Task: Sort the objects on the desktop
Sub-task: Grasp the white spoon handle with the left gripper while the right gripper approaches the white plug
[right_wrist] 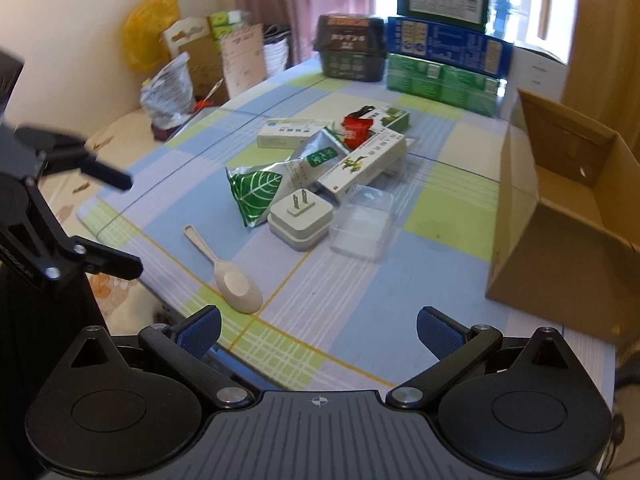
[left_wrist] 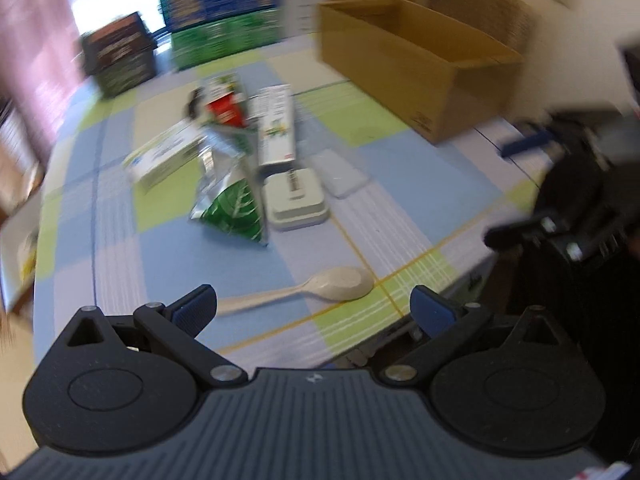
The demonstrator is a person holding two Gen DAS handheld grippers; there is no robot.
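A pile lies mid-table on the checked cloth (right_wrist: pixel 360 300): a green leaf-print foil pouch (right_wrist: pixel 256 192) (left_wrist: pixel 232 200), a white plug adapter (right_wrist: pixel 300 220) (left_wrist: pixel 296 196), a clear plastic box (right_wrist: pixel 362 222), two white medicine boxes (right_wrist: pixel 360 168) (right_wrist: pixel 294 132) and a red packet (right_wrist: pixel 356 130). A beige spoon (right_wrist: pixel 236 276) (left_wrist: pixel 320 288) lies alone near the front edge. My left gripper (left_wrist: pixel 315 310) (right_wrist: pixel 116 220) hovers open just behind the spoon, holding nothing. My right gripper (right_wrist: pixel 319 334) (left_wrist: pixel 516 188) is open and empty over the front edge, right of the spoon.
An open cardboard box (right_wrist: pixel 568 208) (left_wrist: pixel 416 64) stands on the right side of the table. Stacked green and blue cartons (right_wrist: pixel 444 52) and a black container (right_wrist: pixel 352 52) line the far edge. Plastic bags (right_wrist: pixel 168 88) and card packaging sit off the far-left corner.
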